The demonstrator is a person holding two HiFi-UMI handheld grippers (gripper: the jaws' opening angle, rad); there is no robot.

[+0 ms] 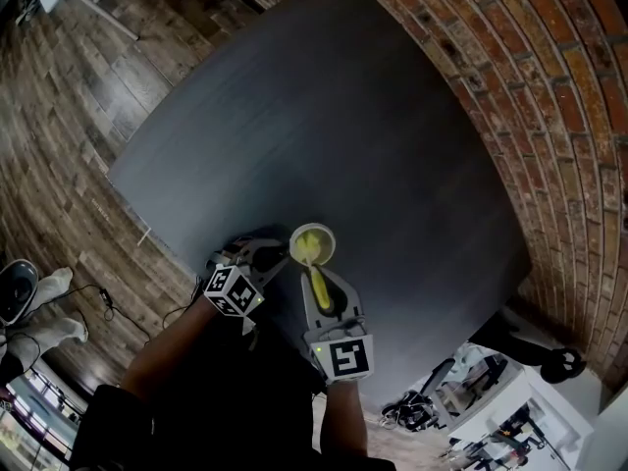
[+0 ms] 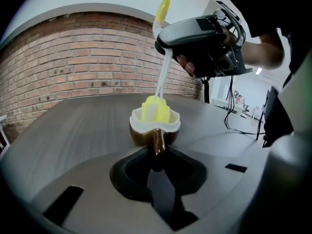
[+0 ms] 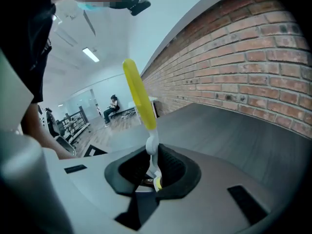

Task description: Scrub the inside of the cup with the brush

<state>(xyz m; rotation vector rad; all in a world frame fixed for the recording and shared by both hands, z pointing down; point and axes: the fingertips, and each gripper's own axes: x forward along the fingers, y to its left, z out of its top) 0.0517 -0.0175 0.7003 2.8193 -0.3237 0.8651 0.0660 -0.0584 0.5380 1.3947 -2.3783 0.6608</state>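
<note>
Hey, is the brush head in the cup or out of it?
In. The yellow brush head sits within the rim of the cup, its top poking above.

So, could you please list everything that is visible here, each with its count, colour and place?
table: one, dark grey, fills the middle of the head view
cup: one, brown outside and cream inside, on the table near the person's edge
brush: one, yellow head and yellow grip with a white shaft, head down inside the cup
brick wall: one, red-brown, along the right of the table
floor: one, brown wooden planks, left of the table
left gripper: one, grey with black pads, shut on the cup's handle
right gripper: one, grey with black pads, shut on the brush's shaft
forearm: one, bare, behind the left gripper
</note>
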